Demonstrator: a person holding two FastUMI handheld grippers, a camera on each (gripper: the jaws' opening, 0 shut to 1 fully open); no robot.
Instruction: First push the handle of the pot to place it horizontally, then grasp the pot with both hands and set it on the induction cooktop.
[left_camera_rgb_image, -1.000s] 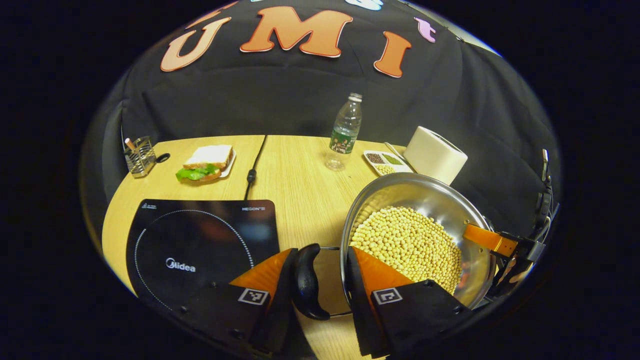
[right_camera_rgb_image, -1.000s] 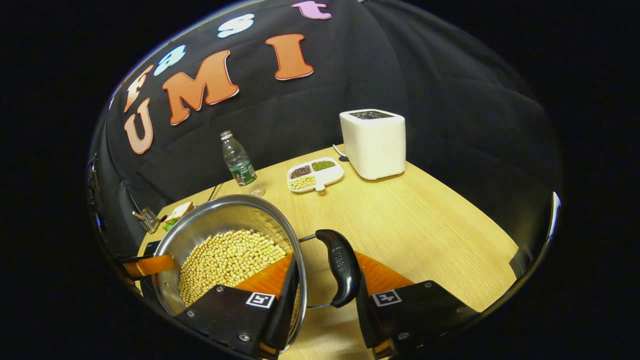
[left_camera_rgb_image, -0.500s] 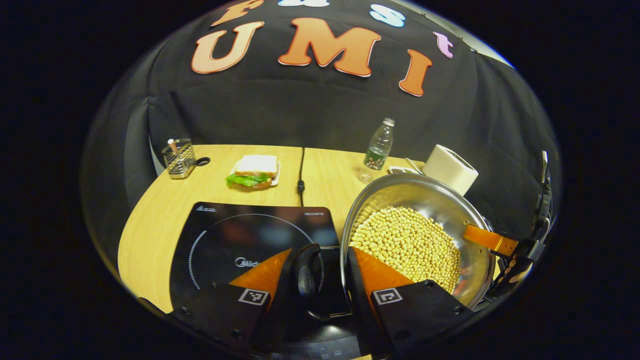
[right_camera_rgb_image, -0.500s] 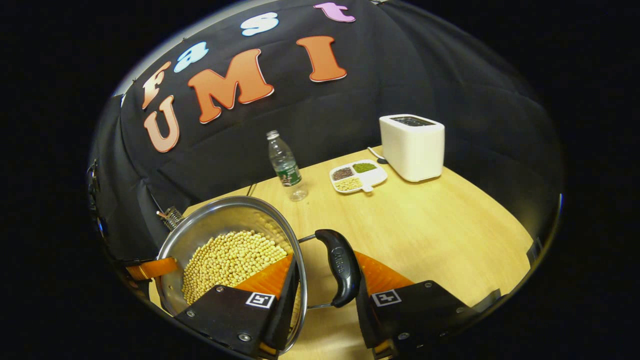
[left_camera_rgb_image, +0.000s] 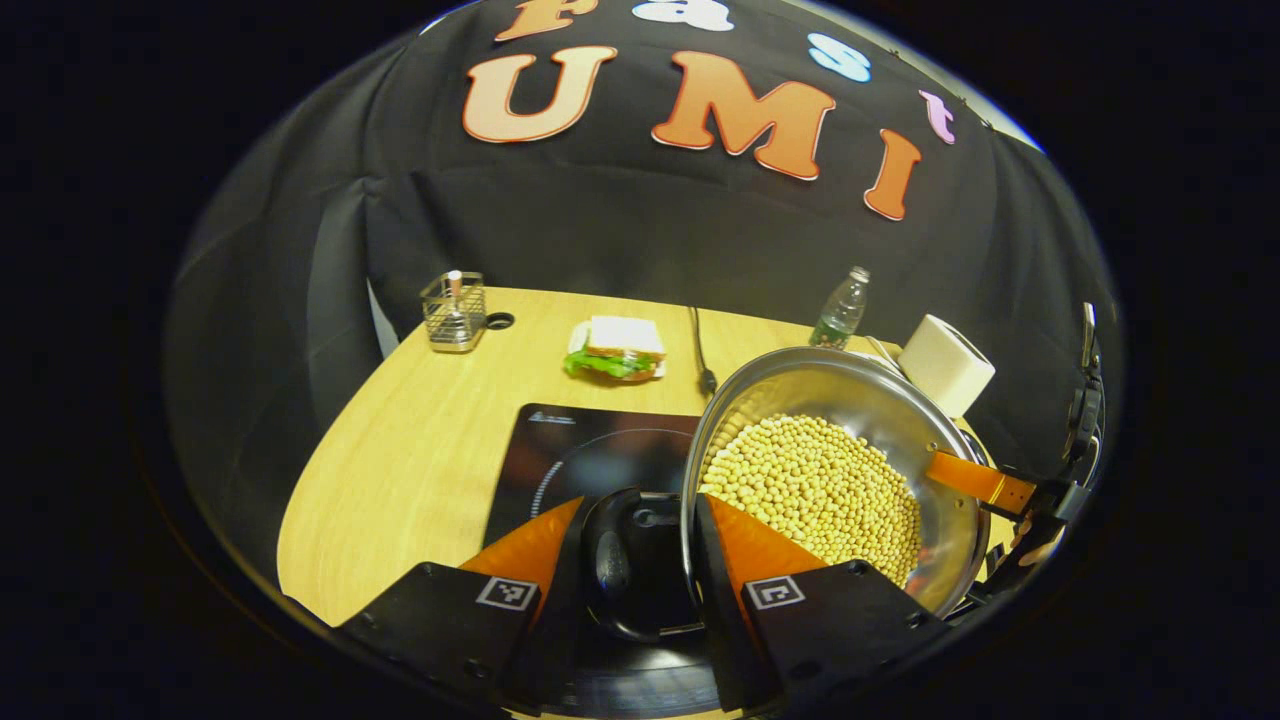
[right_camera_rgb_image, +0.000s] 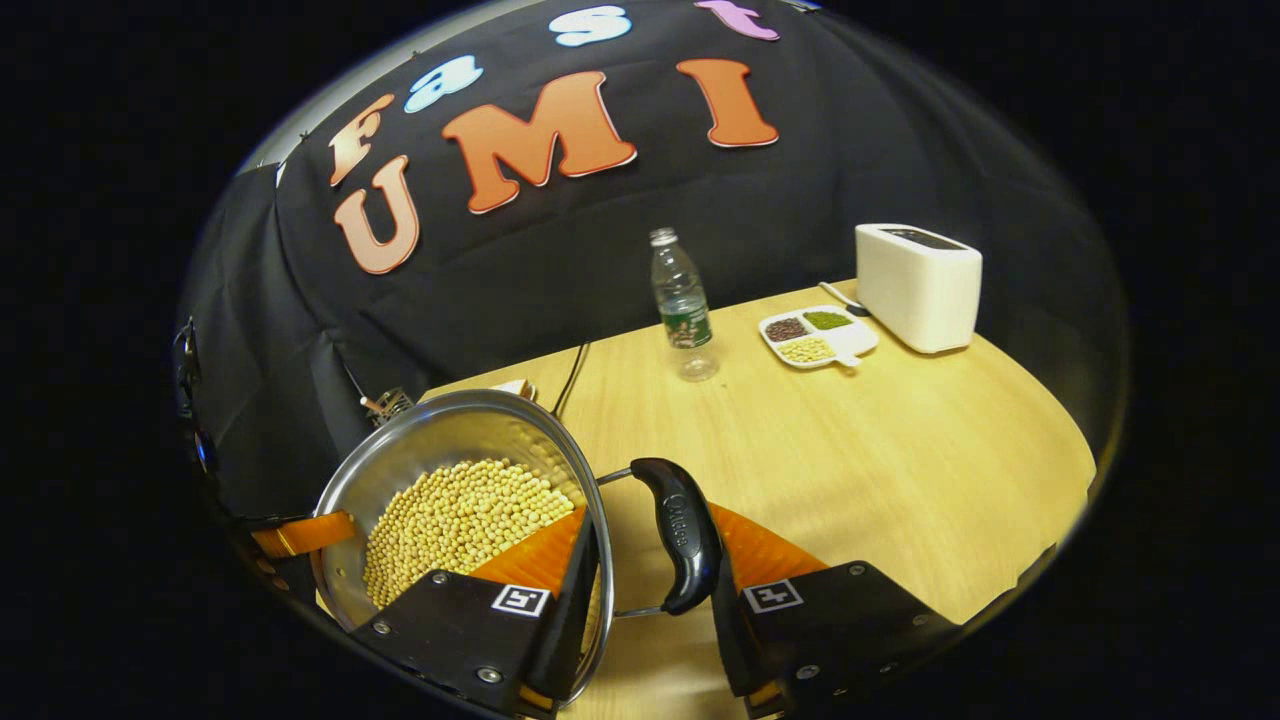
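The table (right_camera_rgb_image: 900, 450) holds everything. In the left gripper view the cooktop (left_camera_rgb_image: 580, 450) lies at six o'clock, its cord running back toward twelve. The pot (left_camera_rgb_image: 860, 400), full of pale beans (left_camera_rgb_image: 810, 490), hangs over the cooktop's right part, carried between two grippers. The left gripper (left_camera_rgb_image: 640, 545) is closed around the near rim and the left handle (left_camera_rgb_image: 612, 560); the right gripper (right_camera_rgb_image: 650, 560) is clamped likewise, one finger inside the rim, one outside the right handle (right_camera_rgb_image: 680, 530). At one o'clock in the right gripper view stands a toaster (right_camera_rgb_image: 915, 285), a bottle (right_camera_rgb_image: 682, 305) at twelve, and between them a tray (right_camera_rgb_image: 818, 338) with three kinds of beans in separate sections. In the left gripper view a sandwich (left_camera_rgb_image: 618, 350) sits at twelve and a wire caddy (left_camera_rgb_image: 452, 312) at eleven.
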